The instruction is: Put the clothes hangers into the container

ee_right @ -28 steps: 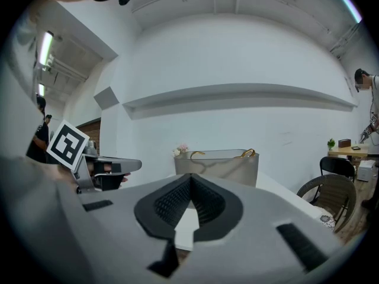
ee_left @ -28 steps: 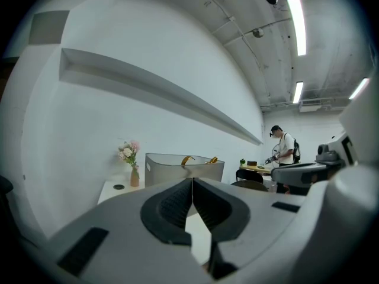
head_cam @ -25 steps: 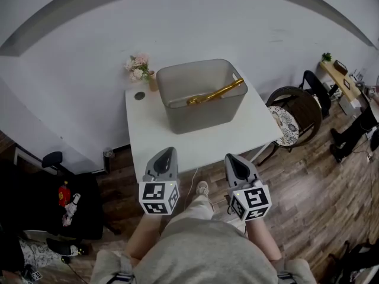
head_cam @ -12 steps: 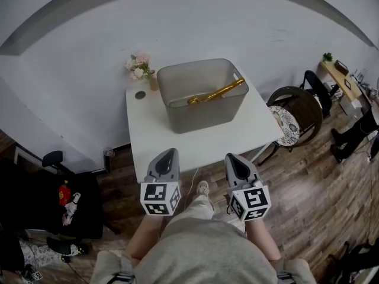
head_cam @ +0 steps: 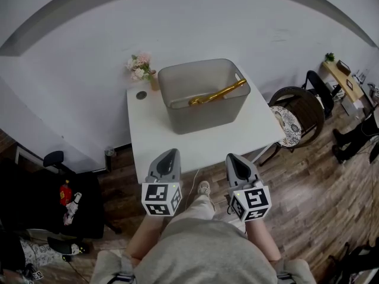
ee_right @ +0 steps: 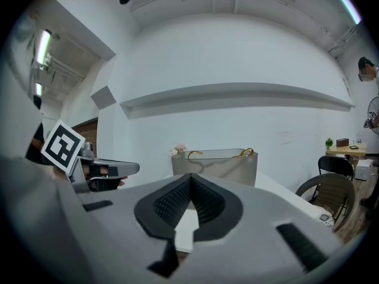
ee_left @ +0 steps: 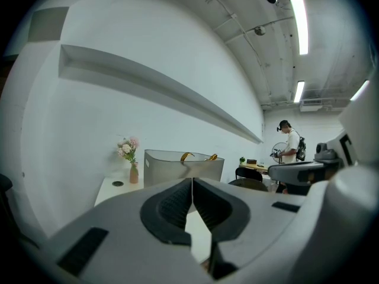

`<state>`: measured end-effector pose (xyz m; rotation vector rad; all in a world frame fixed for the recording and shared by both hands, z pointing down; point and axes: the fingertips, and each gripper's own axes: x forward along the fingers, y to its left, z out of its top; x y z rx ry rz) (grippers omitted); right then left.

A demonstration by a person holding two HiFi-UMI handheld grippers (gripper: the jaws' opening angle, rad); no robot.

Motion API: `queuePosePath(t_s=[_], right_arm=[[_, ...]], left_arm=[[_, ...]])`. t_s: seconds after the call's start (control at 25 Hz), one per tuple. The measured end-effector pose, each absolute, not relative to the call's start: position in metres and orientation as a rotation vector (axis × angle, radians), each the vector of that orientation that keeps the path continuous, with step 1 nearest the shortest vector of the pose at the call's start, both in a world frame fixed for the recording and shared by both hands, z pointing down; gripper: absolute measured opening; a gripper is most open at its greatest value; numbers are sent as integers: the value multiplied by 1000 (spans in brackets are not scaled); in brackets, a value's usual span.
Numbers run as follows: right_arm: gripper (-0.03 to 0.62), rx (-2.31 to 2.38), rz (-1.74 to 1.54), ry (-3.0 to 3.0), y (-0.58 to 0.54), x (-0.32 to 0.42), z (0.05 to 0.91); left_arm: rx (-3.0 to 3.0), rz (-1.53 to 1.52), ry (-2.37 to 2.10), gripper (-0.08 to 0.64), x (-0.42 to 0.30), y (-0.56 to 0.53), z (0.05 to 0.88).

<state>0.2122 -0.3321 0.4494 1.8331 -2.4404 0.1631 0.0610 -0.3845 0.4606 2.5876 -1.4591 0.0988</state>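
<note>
Left gripper: my left gripper (head_cam: 169,152) is clenched, its pads pressed together with nothing between them. It hangs off the table's near edge, at 7 o'clock from the container.
Right gripper: my right gripper (head_cam: 233,158) is also clenched and empty. It sits level with the left one, at 5 o'clock from the container.
Both tongs: they point toward 12 o'clock, at the container, and are well apart from it.
Clothes hangers: the gold clothes hangers (head_cam: 216,92) lie slanted inside the container. Their upper end rests on the rim at about 2 o'clock. I cannot count them from here.
Container: a grey translucent container (head_cam: 204,116) stands upright on the far half of the table.
Table: a white table (head_cam: 177,142) against a white wall.
Flowers: a small vase of pink flowers (head_cam: 140,66) stands just beside the container at 10 o'clock.
Disc: a small dark round disc (head_cam: 141,95) lies at 9 o'clock from the container.
Chair: a dark chair (head_cam: 299,110) stands at 3 o'clock from the table.
</note>
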Motion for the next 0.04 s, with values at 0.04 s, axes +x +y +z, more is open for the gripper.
queuePosePath(t_s=[0.04], right_arm=[[-3, 1833, 164, -2441, -333, 212, 450]], left_arm=[[2589, 99, -1457, 11, 61, -385, 461]])
